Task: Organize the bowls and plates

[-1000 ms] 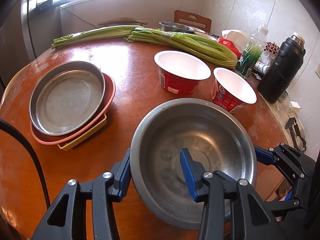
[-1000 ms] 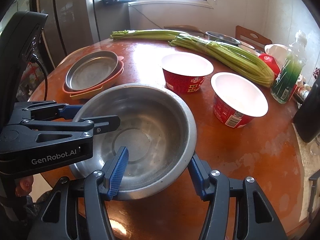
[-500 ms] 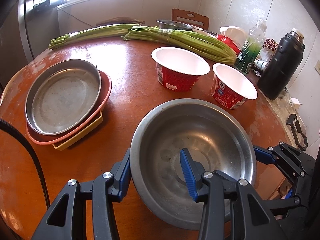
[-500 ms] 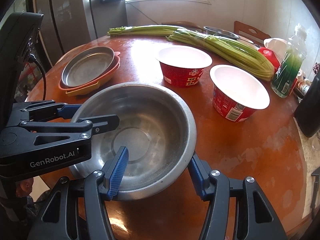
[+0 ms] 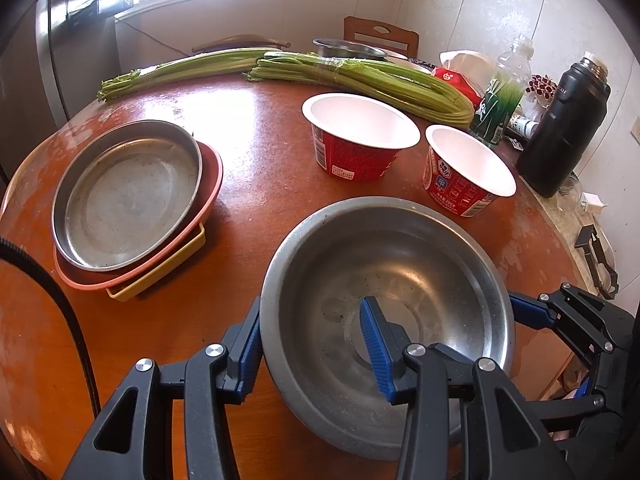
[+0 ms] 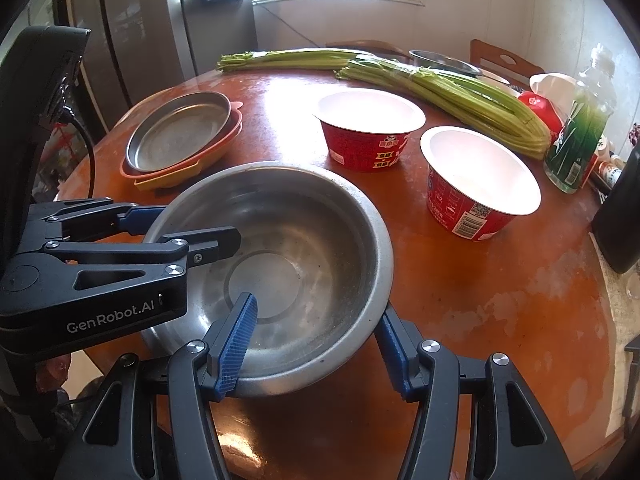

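Note:
A large steel bowl (image 5: 392, 264) (image 6: 280, 240) is held over the near part of the round wooden table (image 5: 256, 152). My left gripper (image 5: 312, 344) straddles its left rim, one finger inside, one outside. My right gripper (image 6: 320, 344) straddles its near right rim the same way. Whether the pads press the rim is not clear. A steel plate (image 5: 124, 196) (image 6: 176, 132) lies stacked on a pink plate (image 5: 208, 184) and a yellow tray (image 5: 160, 272) at the left. Two red paper bowls (image 5: 360, 136) (image 5: 468, 168) stand behind the steel bowl.
Celery bunches (image 5: 360, 76) lie across the far side. A black flask (image 5: 564, 128), a green-filled bottle (image 5: 500, 96) and a red packet stand at the right edge. Another steel bowl (image 5: 348, 48) sits at the far edge by a chair.
Both grippers and the steel bowl have moved together slightly back and up from the table; the plates and paper bowls look a little farther away. The grip looks the same.

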Motion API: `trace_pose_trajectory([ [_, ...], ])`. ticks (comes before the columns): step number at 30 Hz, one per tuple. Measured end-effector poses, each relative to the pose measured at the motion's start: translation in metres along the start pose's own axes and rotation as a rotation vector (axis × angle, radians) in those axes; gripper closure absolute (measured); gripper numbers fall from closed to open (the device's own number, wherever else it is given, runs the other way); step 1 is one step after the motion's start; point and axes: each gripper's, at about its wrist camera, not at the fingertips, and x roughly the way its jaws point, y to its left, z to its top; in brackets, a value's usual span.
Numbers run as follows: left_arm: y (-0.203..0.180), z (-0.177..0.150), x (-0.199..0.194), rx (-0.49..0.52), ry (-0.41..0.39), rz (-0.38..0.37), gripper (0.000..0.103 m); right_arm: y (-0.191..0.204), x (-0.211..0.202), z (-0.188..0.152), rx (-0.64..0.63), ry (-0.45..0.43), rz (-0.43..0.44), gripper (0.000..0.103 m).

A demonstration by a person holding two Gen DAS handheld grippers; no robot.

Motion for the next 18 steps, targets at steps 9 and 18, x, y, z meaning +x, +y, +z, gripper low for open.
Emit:
trace_pose_trajectory([
  [9,0.001,0.0,-0.004,-0.009,-0.008,0.01,0.057,-0.004,-0.003,-0.001,0.016,-0.009,-0.012,0.042],
  [18,0.003,0.001,-0.011,-0.017,-0.023,0.018,0.057,-0.007,-0.009,0.0,0.025,-0.026,-0.016,0.042],
])
